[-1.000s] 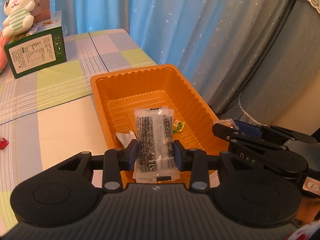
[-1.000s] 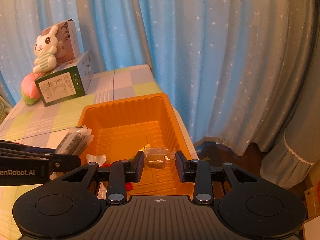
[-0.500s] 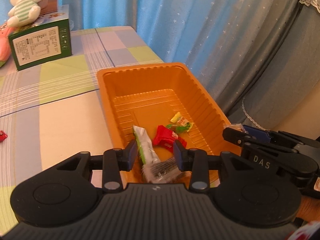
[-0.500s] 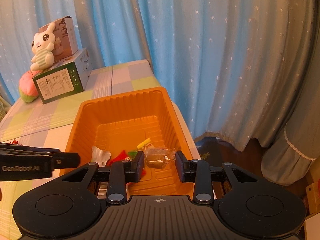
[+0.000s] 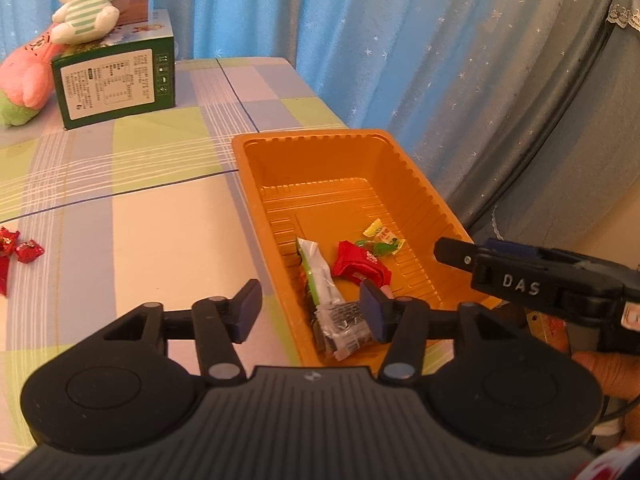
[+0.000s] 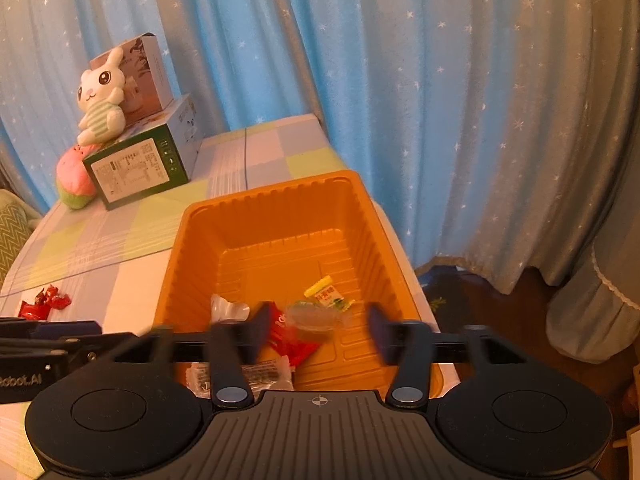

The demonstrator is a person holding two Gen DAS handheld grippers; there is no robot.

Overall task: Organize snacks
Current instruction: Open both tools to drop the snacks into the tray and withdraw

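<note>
Blue star-print curtains (image 6: 400, 80) close off the far side and the right of the bench (image 5: 132, 220), whose checked cloth runs bare and wide to the left of the orange tray (image 5: 424, 184). The tray sits at the bench's right edge, its ribbed right wall just beside the drop to the curtains and the dark floor (image 6: 500, 292). Its far half is bare; the snacks crowd the near end. A green carton (image 5: 116, 80) stands well back at the bench's far left with a white plush rabbit (image 5: 86, 0) on top and a pink plush (image 5: 26, 76) beside it.

My left gripper (image 5: 310, 308) hangs over the tray's near left rim, its jaws just opened, apart and holding nothing; the dark speckled packet (image 5: 344, 326) lies in the tray's near corner, by the right pad. My right gripper (image 6: 318, 330) hovers above the tray's near end, its jaws blurred, just sprung apart, with a clear-wrapped sweet (image 6: 312, 316) loose between them, touched by neither pad.

In the tray also lie a green-and-white sachet (image 5: 314, 270), a red wrapper (image 5: 358, 266) and a yellow-green candy (image 5: 382, 238). Red candies (image 5: 18, 250) lie on the open cloth, well left of the tray.
</note>
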